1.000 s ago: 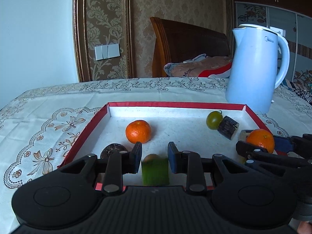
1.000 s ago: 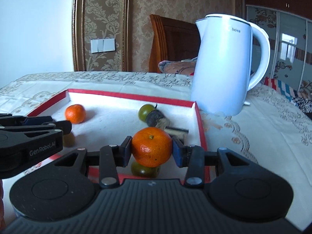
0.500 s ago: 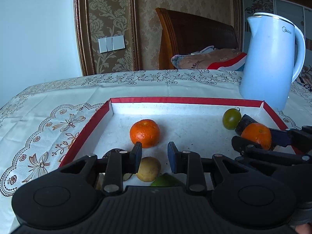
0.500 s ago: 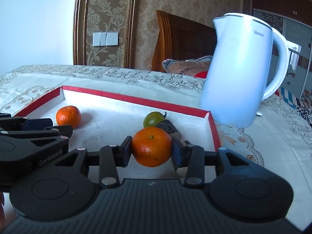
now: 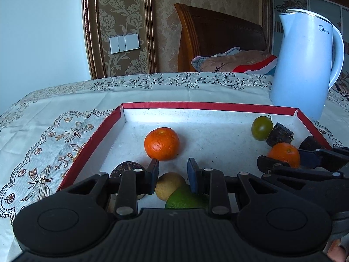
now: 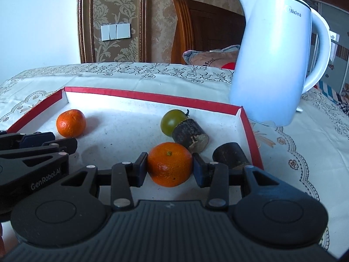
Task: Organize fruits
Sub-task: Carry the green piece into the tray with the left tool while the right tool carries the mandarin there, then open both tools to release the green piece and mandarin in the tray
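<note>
A red-rimmed tray point(image 5: 209, 105) point(image 6: 150, 96) lies on the table. My right gripper point(image 6: 170, 167) is shut on an orange point(image 6: 170, 163), low over the tray's right side; the orange also shows in the left wrist view point(image 5: 283, 154). My left gripper point(image 5: 173, 175) is open and empty over the tray's near left. Below it lie a yellow fruit point(image 5: 169, 185) and a green lime point(image 5: 185, 199). Another orange point(image 5: 161, 143) point(image 6: 70, 123) sits in the tray's left half. A green fruit point(image 5: 261, 127) point(image 6: 173, 122) rests at the back right.
A white kettle point(image 5: 305, 65) point(image 6: 277, 65) stands on the tablecloth past the tray's right corner. Dark cylindrical chunks point(image 6: 189, 135) point(image 6: 231, 156) lie near the right wall, and a dark round thing point(image 5: 125, 169) lies at the near left. A chair back point(image 5: 218, 43) stands behind the table.
Both grippers have drawn back and risen slightly. The right one has carried the orange toward the dark chunks. The lime has left the left jaws and lies in the tray.
</note>
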Tool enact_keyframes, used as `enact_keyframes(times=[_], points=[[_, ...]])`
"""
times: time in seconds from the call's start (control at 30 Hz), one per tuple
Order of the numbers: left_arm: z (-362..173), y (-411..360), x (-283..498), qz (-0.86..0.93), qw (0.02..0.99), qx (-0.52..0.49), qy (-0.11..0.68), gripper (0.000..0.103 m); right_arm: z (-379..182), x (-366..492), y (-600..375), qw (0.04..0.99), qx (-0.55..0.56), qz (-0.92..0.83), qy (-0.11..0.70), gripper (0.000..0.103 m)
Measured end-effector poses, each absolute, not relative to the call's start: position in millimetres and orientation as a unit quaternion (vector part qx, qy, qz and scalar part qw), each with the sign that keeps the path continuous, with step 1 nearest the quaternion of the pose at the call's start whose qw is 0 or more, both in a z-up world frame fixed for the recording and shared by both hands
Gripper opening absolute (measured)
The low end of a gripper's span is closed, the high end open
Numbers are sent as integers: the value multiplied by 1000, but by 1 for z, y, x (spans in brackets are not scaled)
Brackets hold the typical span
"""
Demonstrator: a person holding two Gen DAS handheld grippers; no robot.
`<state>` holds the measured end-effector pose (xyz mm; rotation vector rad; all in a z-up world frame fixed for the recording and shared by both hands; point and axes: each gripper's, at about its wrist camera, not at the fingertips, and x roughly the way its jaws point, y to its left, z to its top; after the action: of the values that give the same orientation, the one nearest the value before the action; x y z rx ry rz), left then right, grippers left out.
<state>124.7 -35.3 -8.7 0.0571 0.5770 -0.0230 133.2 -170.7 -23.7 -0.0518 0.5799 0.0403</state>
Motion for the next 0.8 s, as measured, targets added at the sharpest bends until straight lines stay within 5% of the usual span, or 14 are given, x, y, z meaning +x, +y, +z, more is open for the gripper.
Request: enact_keyframes(times=[0.5, 0.8], points=[[-8, -31, 126, -13, 958, 13, 285, 28, -24, 132, -175, 959, -14, 12, 284, 42], [-8, -29, 126, -14, 958, 6, 287, 33, -25, 132, -176, 958, -8, 16, 288, 66]])
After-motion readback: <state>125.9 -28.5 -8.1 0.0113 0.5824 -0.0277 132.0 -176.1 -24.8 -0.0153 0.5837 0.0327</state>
